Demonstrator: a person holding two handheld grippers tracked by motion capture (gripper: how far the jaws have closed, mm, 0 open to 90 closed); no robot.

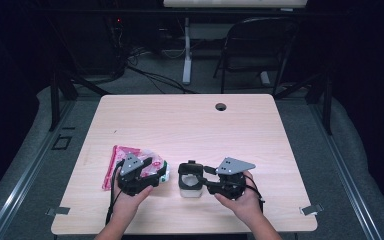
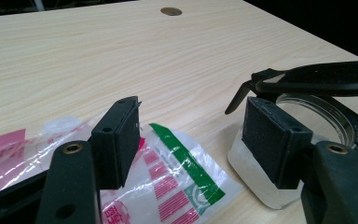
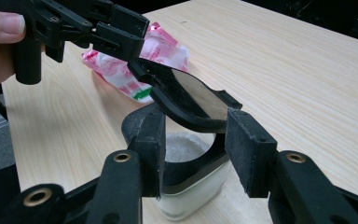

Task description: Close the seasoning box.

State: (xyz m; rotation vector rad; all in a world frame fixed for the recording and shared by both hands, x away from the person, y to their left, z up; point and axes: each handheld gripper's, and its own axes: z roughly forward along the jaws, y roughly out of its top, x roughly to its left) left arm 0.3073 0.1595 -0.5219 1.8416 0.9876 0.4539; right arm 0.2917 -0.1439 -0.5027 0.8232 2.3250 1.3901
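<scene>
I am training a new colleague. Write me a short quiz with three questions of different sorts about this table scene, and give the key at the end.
1. True or false: the black lid of the white container is closed flat.
2. Which thing lies under the left gripper? A) a printed plastic packet B) a spoon C) a towel
3. Fill in: the fingers of the right gripper stand on either side of the ____.

Key: 1 false, the lid is tilted up; 2 A; 3 container.
</scene>
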